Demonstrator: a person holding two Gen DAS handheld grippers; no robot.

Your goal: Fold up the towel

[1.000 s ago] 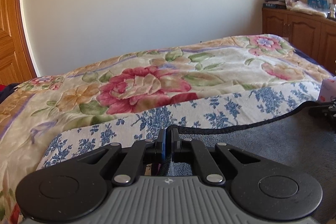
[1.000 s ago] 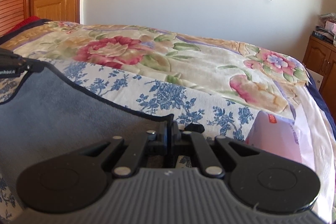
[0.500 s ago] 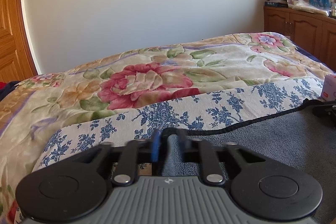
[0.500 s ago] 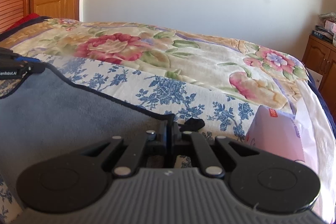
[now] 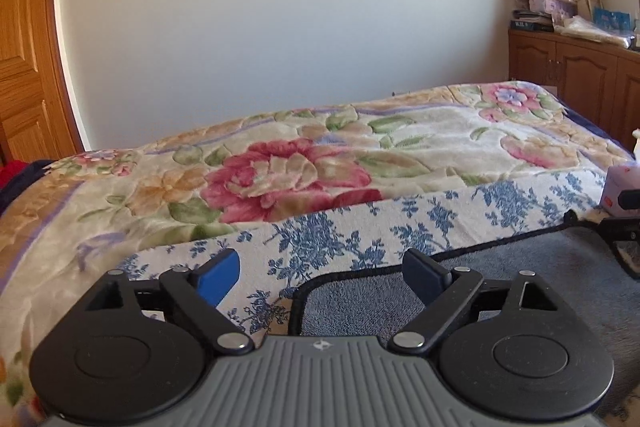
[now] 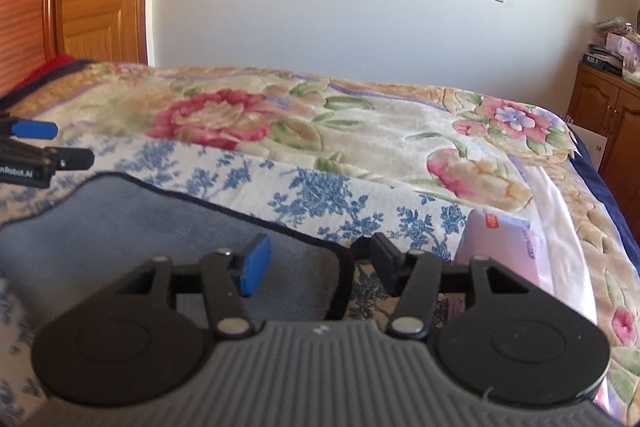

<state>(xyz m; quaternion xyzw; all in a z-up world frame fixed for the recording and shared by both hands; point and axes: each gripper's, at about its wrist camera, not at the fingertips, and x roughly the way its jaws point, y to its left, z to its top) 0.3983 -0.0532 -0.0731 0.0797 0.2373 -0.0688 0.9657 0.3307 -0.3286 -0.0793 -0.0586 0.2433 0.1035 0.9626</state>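
Bedspread (image 5: 420, 131) beneath, left gripper (image 5: 320, 273) and right gripper (image 6: 316, 263) gape over towel (image 5: 500, 291), empty.

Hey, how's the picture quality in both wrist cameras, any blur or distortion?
Left wrist view: mostly sharp, fisheye bends the door frame, sunlight falls on the blanket. Right wrist view: softer, motion blur smears the towel and blue-flowered sheet at left; the wall bows.

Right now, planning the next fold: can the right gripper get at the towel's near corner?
Probably yes: the right gripper is open, and the grey towel's corner lies between its fingers, uncovered.
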